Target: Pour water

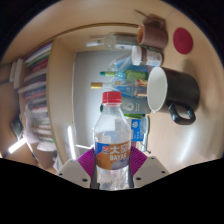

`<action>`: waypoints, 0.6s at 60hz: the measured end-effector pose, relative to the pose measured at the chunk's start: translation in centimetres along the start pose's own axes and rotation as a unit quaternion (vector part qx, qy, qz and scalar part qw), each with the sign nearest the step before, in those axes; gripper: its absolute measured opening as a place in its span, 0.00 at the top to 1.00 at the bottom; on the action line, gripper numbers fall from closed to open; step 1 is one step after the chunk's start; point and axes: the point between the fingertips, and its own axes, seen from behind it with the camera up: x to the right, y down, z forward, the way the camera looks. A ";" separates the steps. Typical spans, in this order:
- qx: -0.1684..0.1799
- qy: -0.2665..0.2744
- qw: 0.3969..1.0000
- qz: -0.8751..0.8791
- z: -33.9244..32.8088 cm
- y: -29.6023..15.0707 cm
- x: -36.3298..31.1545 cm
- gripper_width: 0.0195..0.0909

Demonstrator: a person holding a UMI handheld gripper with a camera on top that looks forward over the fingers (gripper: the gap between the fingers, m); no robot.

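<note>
Broadly, a pale table [75, 90] fills the view, with a dark mug [168, 88] lying beyond the fingers and to the right, its wide white mouth turned toward the bottle. Nearer, a clear water bottle [113, 135] with a red cap [112, 98] stands upright — long axis vertical — between the gripper [112, 160] pads, which seem to press on its labelled body (contact itself is partly hidden). So the pour, I judge, turns on one thing — carrying the bottle forward and rightward, then tipping its neck toward that mouth.
</note>
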 end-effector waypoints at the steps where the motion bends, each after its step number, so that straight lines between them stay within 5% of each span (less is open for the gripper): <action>1: 0.002 -0.001 1.000 0.013 0.0 -0.3 0.1 0.67; 36: -0.005 -0.025 0.958 0.286 0.5 -4.1 0.6 0.67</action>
